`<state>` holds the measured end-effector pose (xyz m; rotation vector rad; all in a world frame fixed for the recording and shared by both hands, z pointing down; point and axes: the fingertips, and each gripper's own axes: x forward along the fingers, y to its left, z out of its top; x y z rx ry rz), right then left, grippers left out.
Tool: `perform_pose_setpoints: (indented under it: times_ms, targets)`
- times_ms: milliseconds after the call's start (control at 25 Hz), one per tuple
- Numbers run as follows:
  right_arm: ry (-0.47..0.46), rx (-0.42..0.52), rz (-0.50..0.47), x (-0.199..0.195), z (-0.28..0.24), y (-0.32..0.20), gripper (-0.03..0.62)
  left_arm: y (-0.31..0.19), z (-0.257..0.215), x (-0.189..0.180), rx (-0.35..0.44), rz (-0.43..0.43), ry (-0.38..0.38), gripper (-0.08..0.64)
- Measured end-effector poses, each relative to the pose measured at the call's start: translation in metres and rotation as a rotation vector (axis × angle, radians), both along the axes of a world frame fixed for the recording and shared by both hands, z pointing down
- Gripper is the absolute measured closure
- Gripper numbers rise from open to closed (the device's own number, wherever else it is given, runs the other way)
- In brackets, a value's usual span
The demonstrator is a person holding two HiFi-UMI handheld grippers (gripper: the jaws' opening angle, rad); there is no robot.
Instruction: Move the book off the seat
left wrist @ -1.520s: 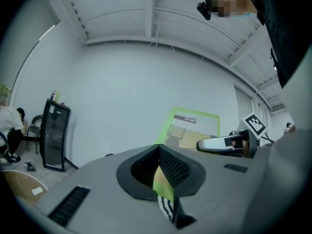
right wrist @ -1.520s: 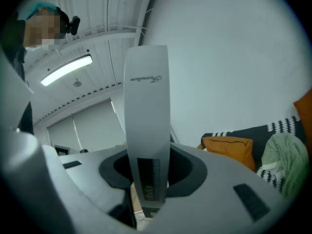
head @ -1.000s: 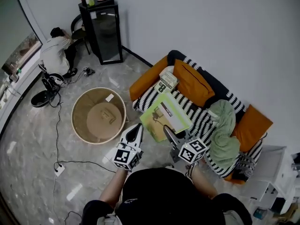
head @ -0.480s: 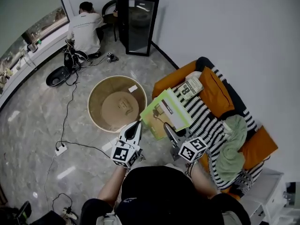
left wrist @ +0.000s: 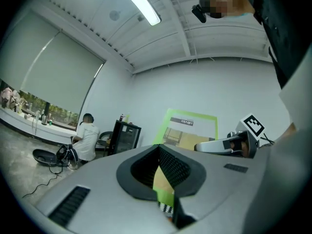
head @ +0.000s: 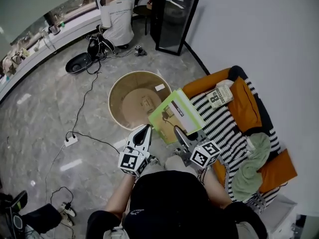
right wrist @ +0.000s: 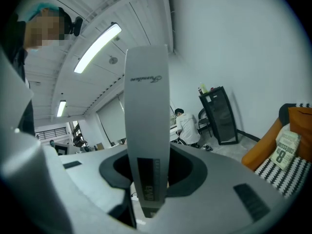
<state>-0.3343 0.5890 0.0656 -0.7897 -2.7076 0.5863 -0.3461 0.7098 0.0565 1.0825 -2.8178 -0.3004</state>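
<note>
Right tongs (head: 176,131) are clamped on the spine of the green book (head: 175,114). Book is airborne, clear of the striped sofa (head: 225,129), next to the round table (head: 130,86). Left tongs (head: 145,128) closed, empty. Both point roughly level, side by side. I'd lower it flat onto the table before letting go.

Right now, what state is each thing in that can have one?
green book: held in the air, off the striped seat, clamped in the right gripper.
left gripper: jaws together, empty.
second book: lying on the seat beside an orange cushion.
round basket: upright, open-topped.
black cabinet: door shut.
green cloth: crumpled on the seat.
</note>
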Motion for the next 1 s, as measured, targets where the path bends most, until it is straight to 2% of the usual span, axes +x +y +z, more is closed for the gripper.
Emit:
perform_pose_setpoints:
  times_ms: [400, 760, 1000]
  targets:
    - [0.053, -0.038, -0.152, -0.034, 0.016, 0.044, 0.454, 0.049, 0.009, -0.005, -0.025, -0.172, 0.026, 0.549]
    - [0.103, -0.036, -0.301, -0.084, 0.034, 0.083, 0.454, 0.078, 0.013, -0.040, -0.031, -0.313, 0.044, 0.549]
    - [0.143, -0.027, -0.367, -0.124, 0.050, 0.096, 0.454, 0.079, 0.019, -0.073, -0.032, -0.359, 0.076, 0.549]
